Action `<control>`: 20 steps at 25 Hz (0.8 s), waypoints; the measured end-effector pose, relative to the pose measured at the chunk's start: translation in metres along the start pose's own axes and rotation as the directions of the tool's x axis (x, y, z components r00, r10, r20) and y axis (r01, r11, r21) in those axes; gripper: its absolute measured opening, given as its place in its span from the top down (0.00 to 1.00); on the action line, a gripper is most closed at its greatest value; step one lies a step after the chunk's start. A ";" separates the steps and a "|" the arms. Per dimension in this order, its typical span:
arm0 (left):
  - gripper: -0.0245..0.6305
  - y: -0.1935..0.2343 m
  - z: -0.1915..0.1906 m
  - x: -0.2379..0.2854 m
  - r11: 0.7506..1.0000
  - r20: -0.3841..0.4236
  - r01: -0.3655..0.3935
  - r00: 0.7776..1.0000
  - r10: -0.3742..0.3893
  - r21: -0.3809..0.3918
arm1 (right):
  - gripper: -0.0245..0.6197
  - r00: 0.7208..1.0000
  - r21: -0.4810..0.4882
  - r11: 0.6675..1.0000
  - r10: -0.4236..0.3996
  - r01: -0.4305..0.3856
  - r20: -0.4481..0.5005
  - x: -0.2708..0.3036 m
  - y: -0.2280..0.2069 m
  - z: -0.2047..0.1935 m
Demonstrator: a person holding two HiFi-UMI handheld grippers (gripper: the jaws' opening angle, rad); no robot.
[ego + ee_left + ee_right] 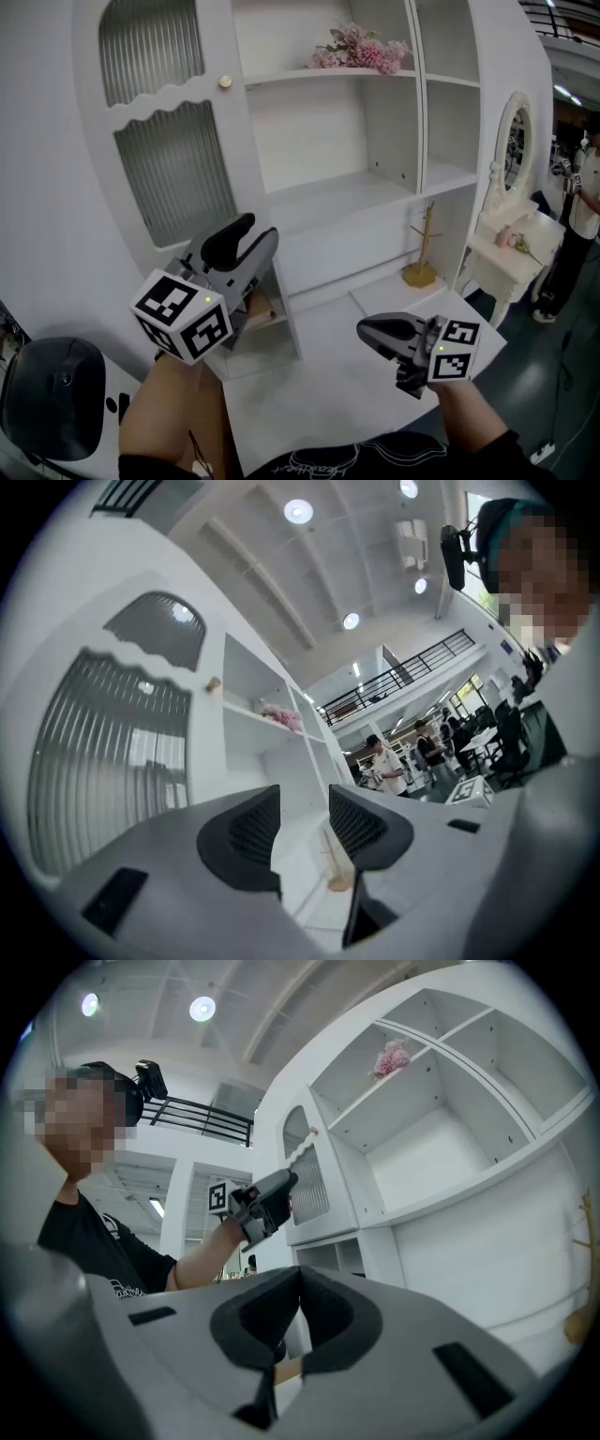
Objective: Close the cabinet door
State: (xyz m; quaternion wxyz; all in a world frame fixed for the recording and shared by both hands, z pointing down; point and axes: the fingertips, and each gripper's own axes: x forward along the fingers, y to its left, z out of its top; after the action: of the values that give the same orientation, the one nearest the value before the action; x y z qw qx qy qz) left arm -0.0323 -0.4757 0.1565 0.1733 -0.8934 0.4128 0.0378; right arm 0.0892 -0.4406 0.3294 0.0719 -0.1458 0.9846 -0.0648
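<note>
We find the cabinet door (173, 141), with ribbed-glass panels, in the upper left of the head view. It appears flush with the cabinet front, its knob (225, 82) beside the open shelves (328, 197). Below it the left gripper (249, 240) has jaws released and clear of the door. At lower right, the right gripper (367, 330) has jaws clenched on nothing. Pink flowers (361, 49) lie on the top shelf.
</note>
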 end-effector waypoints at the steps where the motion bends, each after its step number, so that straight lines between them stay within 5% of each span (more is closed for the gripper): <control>1: 0.71 -0.013 -0.014 -0.009 0.999 -0.015 0.024 1.000 -0.025 -0.045 | 0.96 1.000 0.004 1.000 0.007 -0.007 0.000 0.002 0.008 -0.001; 5: 0.71 -0.061 -0.068 -0.055 0.978 -0.079 0.083 0.992 -0.100 -0.190 | 0.96 0.999 0.034 0.999 0.032 -0.032 -0.010 0.015 0.041 -0.008; 9: 0.72 -0.089 -0.104 -0.104 0.964 -0.133 0.084 0.984 -0.120 -0.252 | 0.96 0.998 0.086 0.995 0.045 -0.041 -0.040 0.033 0.070 -0.029; 15: 0.94 -0.129 -0.129 -0.162 0.921 -0.150 0.102 0.974 -0.169 -0.375 | 0.96 0.997 0.145 0.989 0.037 -0.027 -0.065 0.045 0.111 -0.055; 20: 0.96 -0.146 -0.138 -0.198 0.896 -0.170 0.081 0.971 -0.171 -0.436 | 0.96 0.999 0.154 0.988 0.022 -0.015 -0.046 0.051 0.140 -0.065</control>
State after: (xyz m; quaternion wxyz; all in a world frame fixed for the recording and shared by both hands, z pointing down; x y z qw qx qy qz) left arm -0.0630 -0.2916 0.3680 -0.0672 -0.9336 0.3512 0.0239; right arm -0.0090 -0.3155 0.3664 0.0603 -0.1290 0.9794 -0.1431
